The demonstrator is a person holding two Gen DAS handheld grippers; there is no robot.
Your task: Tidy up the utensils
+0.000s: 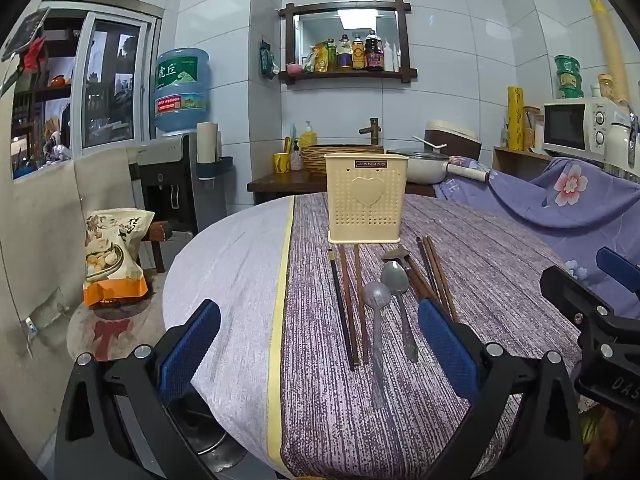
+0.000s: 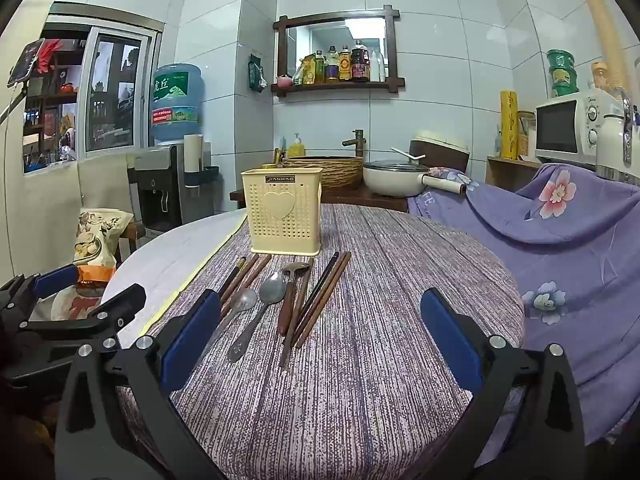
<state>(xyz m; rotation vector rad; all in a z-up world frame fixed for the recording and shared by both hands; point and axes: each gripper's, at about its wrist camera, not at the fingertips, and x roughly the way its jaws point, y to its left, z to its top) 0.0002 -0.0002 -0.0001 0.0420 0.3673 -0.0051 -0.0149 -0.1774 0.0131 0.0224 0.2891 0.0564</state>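
Note:
A cream perforated utensil holder [image 1: 366, 198] [image 2: 285, 214] stands upright on the round table. In front of it lie brown chopsticks [image 1: 351, 304] [image 2: 320, 300], two metal spoons [image 1: 396, 280] [image 2: 274, 290] and a wooden-handled spoon [image 2: 289, 300], all flat on the purple cloth. My left gripper [image 1: 320, 344] is open and empty, hovering above the near table edge short of the utensils. My right gripper [image 2: 320, 336] is open and empty, just short of the chopstick ends. Each gripper shows in the other's view, the right one [image 1: 592, 300] and the left one [image 2: 76, 296].
The table [image 1: 224, 264] has a grey cloth on the left and a striped purple runner. A snack bag [image 1: 114, 256] sits on a stool at the left. A purple floral cloth [image 2: 560, 232] covers furniture at the right. A counter with a pan [image 2: 394, 178] stands behind.

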